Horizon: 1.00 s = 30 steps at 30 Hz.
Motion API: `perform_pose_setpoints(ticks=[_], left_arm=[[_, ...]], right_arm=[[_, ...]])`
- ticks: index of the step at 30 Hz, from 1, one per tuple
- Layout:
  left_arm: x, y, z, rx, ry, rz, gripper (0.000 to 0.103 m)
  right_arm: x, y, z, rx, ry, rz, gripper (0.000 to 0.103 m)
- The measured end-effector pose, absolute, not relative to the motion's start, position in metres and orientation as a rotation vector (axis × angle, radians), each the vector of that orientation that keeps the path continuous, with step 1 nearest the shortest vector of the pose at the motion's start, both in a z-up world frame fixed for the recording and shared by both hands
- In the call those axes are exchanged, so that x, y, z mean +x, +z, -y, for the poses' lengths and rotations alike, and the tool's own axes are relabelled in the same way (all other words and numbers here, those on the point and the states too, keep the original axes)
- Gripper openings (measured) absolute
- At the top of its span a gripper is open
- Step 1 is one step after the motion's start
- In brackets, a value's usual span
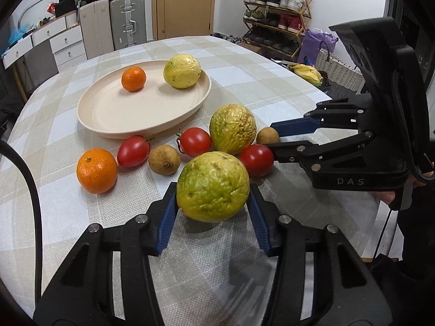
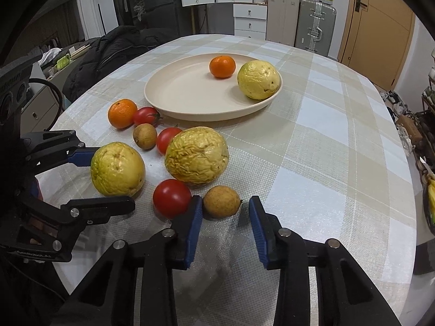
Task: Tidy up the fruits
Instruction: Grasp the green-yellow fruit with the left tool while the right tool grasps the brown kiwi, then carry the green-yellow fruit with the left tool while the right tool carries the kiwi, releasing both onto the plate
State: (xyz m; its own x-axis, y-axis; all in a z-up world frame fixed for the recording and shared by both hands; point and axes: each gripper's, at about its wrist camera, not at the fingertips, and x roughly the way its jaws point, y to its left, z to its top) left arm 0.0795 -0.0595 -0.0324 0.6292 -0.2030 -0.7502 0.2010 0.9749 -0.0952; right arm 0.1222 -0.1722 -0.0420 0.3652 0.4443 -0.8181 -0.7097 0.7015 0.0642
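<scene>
A cream plate [image 1: 108,114] [image 2: 179,100] holds a small orange [image 1: 133,78] [image 2: 222,66] and a yellow guava [image 1: 182,71] [image 2: 258,79]. In front of it on the table lie another orange [image 1: 97,170], three tomatoes, two brown longans and two more guavas. My left gripper [image 1: 213,190] [image 2: 114,179] has its blue pads against both sides of the near green-yellow guava [image 1: 213,186] [image 2: 117,169], which rests on the cloth. My right gripper [image 2: 225,206] [image 1: 270,135] is open, with a brown longan [image 2: 221,201] [image 1: 267,135] between its fingertips. A wrinkled guava [image 2: 197,159] sits just beyond.
The round table has a checked beige and white cloth [image 2: 326,163]. A tomato [image 2: 171,197] touches the right gripper's left finger. A dark jacket [image 2: 114,51] lies at the table's far left edge. A basket with bananas [image 1: 307,72] stands beside the table.
</scene>
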Motion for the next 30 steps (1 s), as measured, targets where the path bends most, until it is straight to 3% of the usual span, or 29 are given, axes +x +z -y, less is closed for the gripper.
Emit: perform_pose_setpoints(ticks=[30], left_arm=[[0.066,0.002,0.027,-0.078,-0.145,-0.702,0.047]], right_arm=[[0.112,0.006,0.186,-0.228,0.775,-0.772,0.027]])
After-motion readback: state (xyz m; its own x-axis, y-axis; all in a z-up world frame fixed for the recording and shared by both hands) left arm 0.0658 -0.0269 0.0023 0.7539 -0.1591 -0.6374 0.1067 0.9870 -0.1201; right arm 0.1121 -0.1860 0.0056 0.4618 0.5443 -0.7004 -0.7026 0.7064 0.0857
